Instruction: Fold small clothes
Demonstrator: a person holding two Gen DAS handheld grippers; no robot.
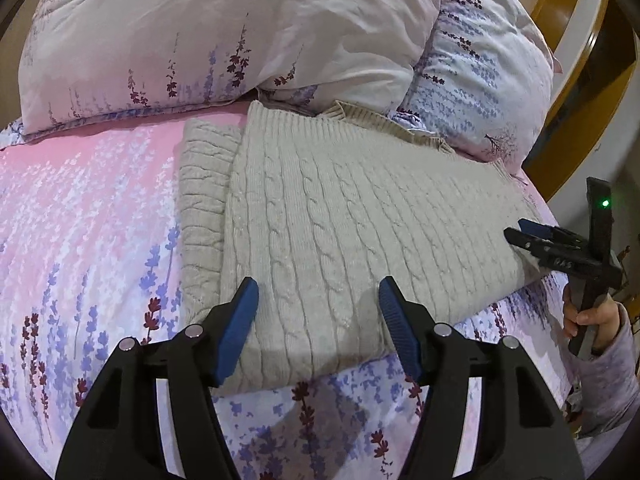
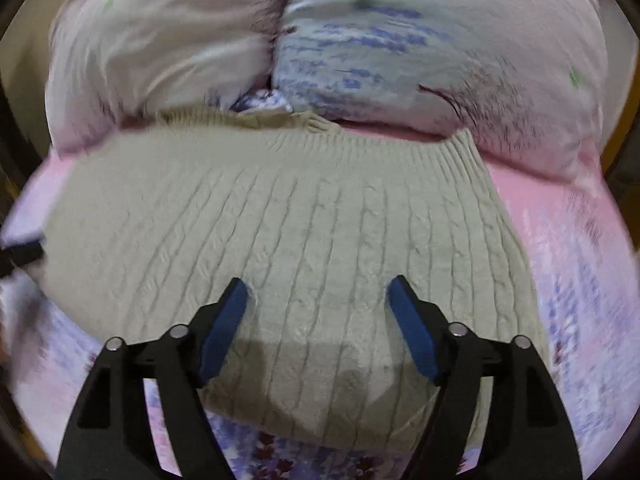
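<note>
**Sweater Flat on Bed, Both Tongs Released**

Left wrist: left gripper (image 1: 318, 292) released, poised over near edge of beige sweater (image 1: 352, 216) lying on floral bedsheet (image 1: 80, 220); long axis crosswise, pillows (image 1: 200, 32) beyond; right gripper (image 1: 520, 234) at far right edge.

Right wrist: right gripper (image 2: 318, 292) released, nothing grasped, sweater (image 2: 280, 216) directly ahead; blurred.

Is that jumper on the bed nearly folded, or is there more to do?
Partly done: the beige cable-knit jumper lies flat on the floral sheet, one sleeve side already turned in. Nothing is held: the left tool and right tool both hang open above its near edge. A final fold probably remains.
</note>
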